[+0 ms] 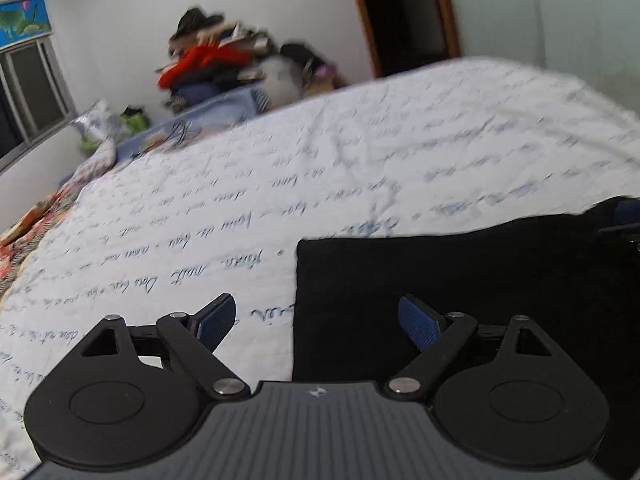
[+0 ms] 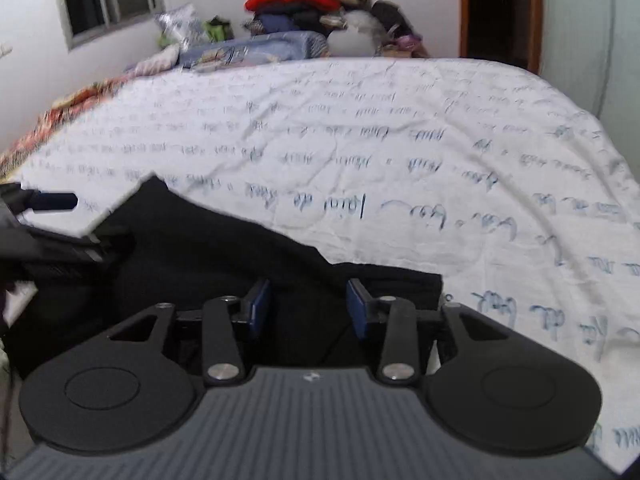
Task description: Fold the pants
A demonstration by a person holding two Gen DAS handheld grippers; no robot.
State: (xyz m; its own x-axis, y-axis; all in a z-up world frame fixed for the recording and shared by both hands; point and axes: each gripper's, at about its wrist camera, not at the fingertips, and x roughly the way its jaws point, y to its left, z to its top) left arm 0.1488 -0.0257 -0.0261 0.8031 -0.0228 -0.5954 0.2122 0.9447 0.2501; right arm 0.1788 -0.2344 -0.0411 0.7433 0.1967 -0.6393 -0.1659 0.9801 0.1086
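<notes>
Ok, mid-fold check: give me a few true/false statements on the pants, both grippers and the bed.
1. The pants are black. True.
2. The left gripper is shut on the pants. False: its jaws stand wide apart, holding nothing, straddling the pants' left edge.
3. The right gripper is open above the pants. True.
4. The pants lie on a bare wooden floor. False: they lie on a white sheet printed with handwriting.
5. A clothes pile sits beyond the bed's far edge. True.
</notes>
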